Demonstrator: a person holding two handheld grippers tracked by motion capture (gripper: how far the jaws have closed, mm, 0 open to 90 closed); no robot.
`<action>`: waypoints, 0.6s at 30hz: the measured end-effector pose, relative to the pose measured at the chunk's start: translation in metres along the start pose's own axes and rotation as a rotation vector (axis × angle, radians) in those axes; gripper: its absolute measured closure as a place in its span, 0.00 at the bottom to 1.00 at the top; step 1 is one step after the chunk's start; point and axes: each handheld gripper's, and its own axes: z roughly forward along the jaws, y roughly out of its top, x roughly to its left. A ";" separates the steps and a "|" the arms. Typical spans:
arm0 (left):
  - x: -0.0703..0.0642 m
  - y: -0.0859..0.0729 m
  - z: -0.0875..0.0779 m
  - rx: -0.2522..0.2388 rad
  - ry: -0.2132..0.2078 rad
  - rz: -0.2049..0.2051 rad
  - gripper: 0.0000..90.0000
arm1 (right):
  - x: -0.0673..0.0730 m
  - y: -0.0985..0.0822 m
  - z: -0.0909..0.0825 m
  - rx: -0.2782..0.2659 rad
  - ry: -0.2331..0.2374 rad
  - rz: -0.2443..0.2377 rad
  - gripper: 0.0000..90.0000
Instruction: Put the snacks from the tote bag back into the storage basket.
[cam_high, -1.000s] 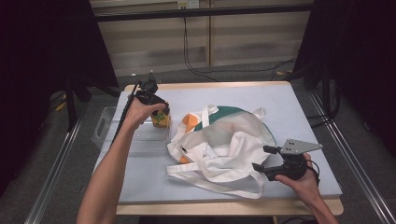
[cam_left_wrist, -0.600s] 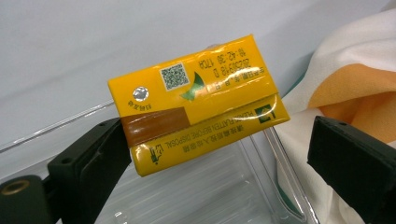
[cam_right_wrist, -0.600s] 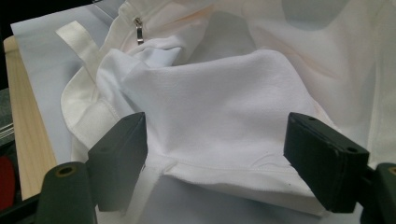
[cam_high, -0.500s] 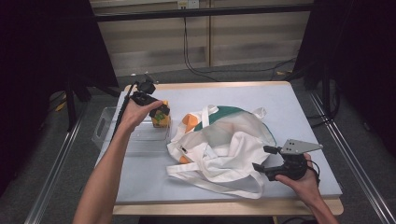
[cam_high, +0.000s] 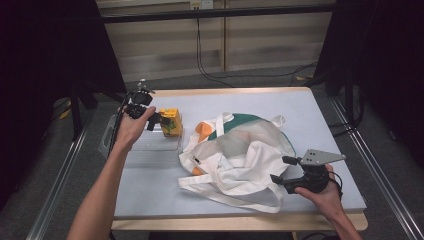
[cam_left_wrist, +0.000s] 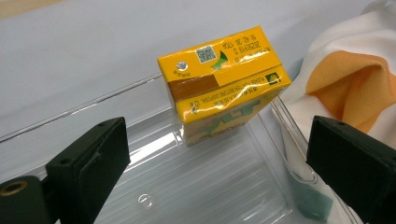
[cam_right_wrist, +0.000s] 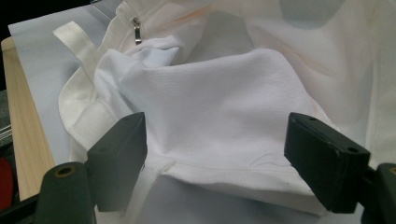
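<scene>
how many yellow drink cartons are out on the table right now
1. The yellow carton stands in the clear plastic tray at the table's left side, just ahead of the open left gripper. The white bag might hide others.

QR code and tiny, unreadable upside-down print on the yellow carton (cam_left_wrist: 223, 79).

The person's left arm reaches far forward on the left side, its hand (cam_high: 131, 127) wrapped around the left tongs (cam_high: 156, 120), whose jaws stand wide apart and grip nothing. The right hand (cam_high: 324, 196) sits low at the near right, holding the right tongs (cam_high: 279, 170) pointed leftward, jaws likewise spread wide.
</scene>
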 end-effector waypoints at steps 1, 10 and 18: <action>0.000 -0.002 -0.001 -0.016 0.001 0.005 0.06 | 0.000 0.000 0.000 -0.002 0.000 -0.002 0.24; -0.014 -0.030 -0.025 -0.134 -0.020 0.078 0.08 | -0.001 0.001 0.000 -0.016 -0.002 0.005 0.23; -0.022 -0.071 -0.027 -0.233 -0.053 0.081 0.08 | 0.001 0.001 -0.003 -0.023 -0.018 0.014 0.20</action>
